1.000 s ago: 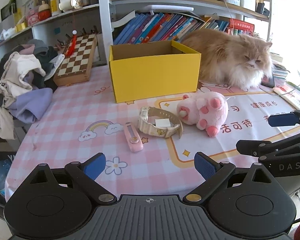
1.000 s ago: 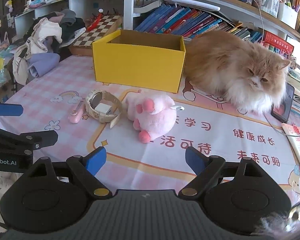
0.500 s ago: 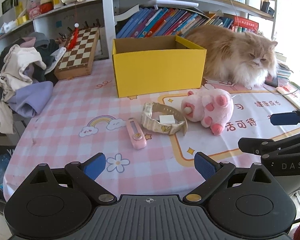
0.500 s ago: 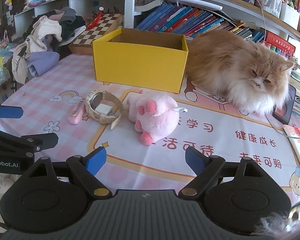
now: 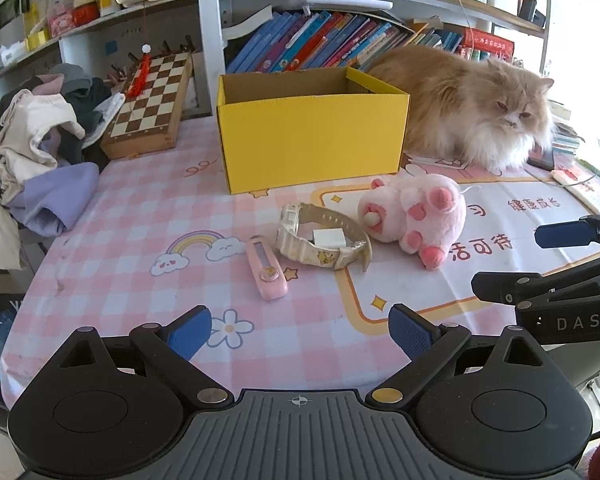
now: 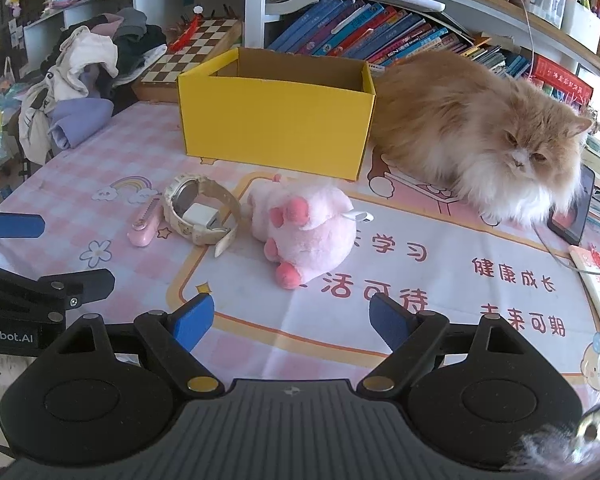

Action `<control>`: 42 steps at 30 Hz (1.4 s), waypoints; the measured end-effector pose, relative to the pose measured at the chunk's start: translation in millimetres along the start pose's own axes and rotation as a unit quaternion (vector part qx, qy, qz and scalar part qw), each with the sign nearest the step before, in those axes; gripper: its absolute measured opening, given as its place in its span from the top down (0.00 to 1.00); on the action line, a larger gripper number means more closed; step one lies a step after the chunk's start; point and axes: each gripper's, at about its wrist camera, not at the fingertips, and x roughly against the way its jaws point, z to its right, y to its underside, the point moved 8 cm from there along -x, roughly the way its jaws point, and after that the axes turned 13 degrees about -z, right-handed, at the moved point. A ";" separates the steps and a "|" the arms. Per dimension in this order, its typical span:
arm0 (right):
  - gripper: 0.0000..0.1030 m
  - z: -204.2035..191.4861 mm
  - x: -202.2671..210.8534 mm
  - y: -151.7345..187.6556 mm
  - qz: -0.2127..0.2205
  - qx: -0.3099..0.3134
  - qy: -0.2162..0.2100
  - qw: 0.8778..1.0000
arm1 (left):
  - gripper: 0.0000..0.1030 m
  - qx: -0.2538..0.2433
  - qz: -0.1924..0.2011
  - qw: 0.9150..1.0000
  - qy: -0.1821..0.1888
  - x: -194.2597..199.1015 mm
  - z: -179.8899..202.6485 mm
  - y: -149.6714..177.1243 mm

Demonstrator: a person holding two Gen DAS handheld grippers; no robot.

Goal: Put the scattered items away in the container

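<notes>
An open yellow cardboard box stands at the back of the pink checked tablecloth. In front of it lie a pink plush toy, a cream wristwatch with a small white block inside its strap, and a slim pink utility knife. My left gripper hovers open near the table's front edge, short of the knife and watch. My right gripper is open too, just in front of the plush toy. Both hold nothing.
A fluffy orange cat lies right of the box. A chessboard and a heap of clothes sit at the left. Books fill the shelf behind. A phone and a booklet lie at the right edge.
Both grippers have drifted slightly forward and tilted, so the box and items sit a little lower and nearer in view. Nothing on the table has moved.
</notes>
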 end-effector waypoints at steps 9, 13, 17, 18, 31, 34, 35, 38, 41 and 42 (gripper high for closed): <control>0.19 1.4 -6.7 -3.4 -0.006 0.005 -0.005 1.000 | 0.06 0.004 -0.004 1.000 0.004 -5.2 0.8 -2.5; 0.19 2.5 -10.8 -5.9 -0.010 0.007 -0.008 1.000 | 0.06 0.007 -0.006 1.000 0.006 -8.7 0.4 -4.1; 0.19 4.5 -16.0 -10.0 -0.014 0.007 -0.010 1.000 | 0.07 0.012 -0.007 1.000 0.006 -12.2 -1.3 -6.7; 0.19 5.0 -17.2 -11.1 -0.015 0.008 -0.010 1.000 | 0.07 0.013 -0.008 1.000 0.005 -13.6 -1.7 -7.3; 0.19 10.7 -34.4 -26.5 -0.028 0.015 -0.014 0.999 | 0.08 0.025 -0.017 1.000 0.002 -29.6 -7.0 -17.8; 0.19 11.1 -37.9 -29.2 -0.030 0.017 -0.015 0.999 | 0.11 0.027 -0.021 0.999 0.000 -33.0 -8.3 -19.2; 0.20 11.1 -39.3 -30.0 -0.031 0.018 -0.016 0.999 | 0.12 0.028 -0.022 0.999 0.000 -34.2 -8.7 -19.6; 0.20 11.3 -43.3 -32.5 -0.035 0.019 -0.018 0.999 | 0.13 0.030 -0.027 0.999 -0.001 -37.5 -10.4 -20.1; 0.21 11.4 -46.9 -35.3 -0.037 0.021 -0.020 0.999 | 0.13 0.035 -0.031 0.999 -0.002 -41.2 -12.8 -20.6; 0.21 11.5 -48.1 -36.0 -0.038 0.022 -0.020 0.999 | 0.14 0.037 -0.032 0.999 -0.002 -42.6 -13.7 -20.7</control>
